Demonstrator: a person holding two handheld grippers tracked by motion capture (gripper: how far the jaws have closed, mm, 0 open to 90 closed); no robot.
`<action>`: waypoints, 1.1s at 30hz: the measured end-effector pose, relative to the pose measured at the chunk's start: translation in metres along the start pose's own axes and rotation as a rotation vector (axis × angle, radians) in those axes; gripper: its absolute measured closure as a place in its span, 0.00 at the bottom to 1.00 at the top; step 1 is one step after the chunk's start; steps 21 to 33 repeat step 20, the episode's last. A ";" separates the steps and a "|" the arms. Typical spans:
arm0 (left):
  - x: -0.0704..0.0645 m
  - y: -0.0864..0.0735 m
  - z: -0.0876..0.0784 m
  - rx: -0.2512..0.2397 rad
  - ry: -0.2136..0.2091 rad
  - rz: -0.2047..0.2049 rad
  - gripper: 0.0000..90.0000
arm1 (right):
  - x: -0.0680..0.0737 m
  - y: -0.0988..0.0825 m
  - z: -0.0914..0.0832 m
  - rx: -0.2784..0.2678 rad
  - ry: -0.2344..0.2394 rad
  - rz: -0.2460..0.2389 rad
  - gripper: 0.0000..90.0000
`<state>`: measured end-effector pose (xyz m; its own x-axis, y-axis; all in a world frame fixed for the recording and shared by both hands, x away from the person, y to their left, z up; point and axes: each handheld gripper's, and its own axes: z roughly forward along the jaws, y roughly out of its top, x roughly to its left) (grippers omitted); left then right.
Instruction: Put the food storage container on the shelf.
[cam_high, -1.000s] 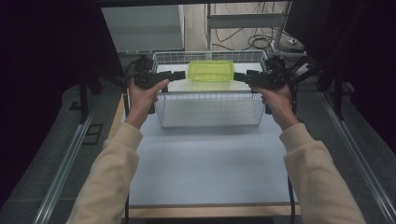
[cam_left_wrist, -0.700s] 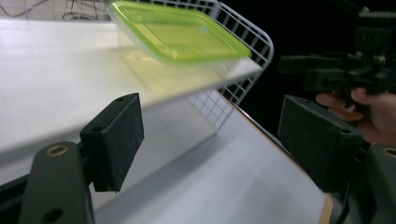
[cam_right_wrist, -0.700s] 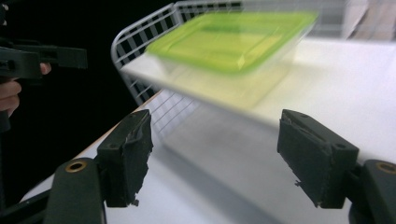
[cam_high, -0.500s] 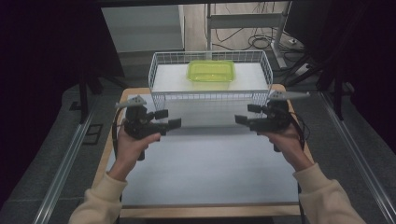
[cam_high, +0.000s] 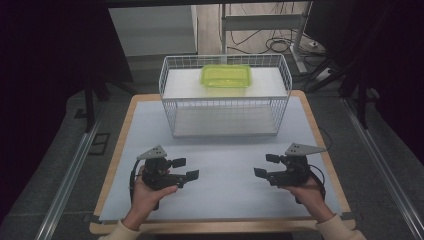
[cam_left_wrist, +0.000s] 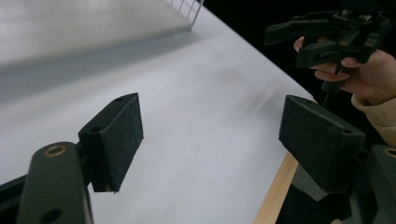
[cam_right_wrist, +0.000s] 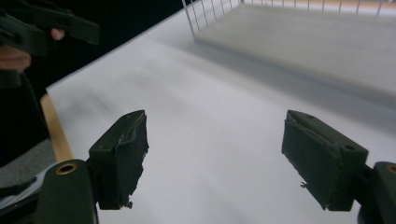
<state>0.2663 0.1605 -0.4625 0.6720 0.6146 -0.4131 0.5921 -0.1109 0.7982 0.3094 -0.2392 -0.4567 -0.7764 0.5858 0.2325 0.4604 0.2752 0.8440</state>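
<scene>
- Now my left gripper (cam_high: 186, 168) hangs over the near part of the white mat (cam_high: 225, 165), jaws spread wide — nothing between them.
- My right gripper (cam_high: 267, 166) faces it, jaws wide apart, empty.
- The wire basket (cam_high: 225, 102) stands at the table's far side, well apart from both — green container (cam_high: 226, 76) inside.

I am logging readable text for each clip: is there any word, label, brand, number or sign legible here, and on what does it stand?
None can be read.
The green lidded container carries no visible label.
The white wire basket has no tag or print.
The white table mat is blank.
The black pads of the left tongs and right tongs are unmarked in both gripper views.
</scene>
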 end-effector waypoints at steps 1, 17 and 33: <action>0.001 -0.005 0.002 0.006 0.006 -0.010 0.24 | -0.001 -0.006 0.002 0.009 -0.003 -0.001 0.25; 0.007 -0.023 0.013 0.055 0.038 -0.034 0.24 | 0.004 -0.032 0.013 0.054 -0.033 -0.065 0.24; 0.009 -0.024 0.012 0.052 0.046 -0.046 0.24 | 0.002 -0.033 0.011 0.040 -0.043 -0.069 0.23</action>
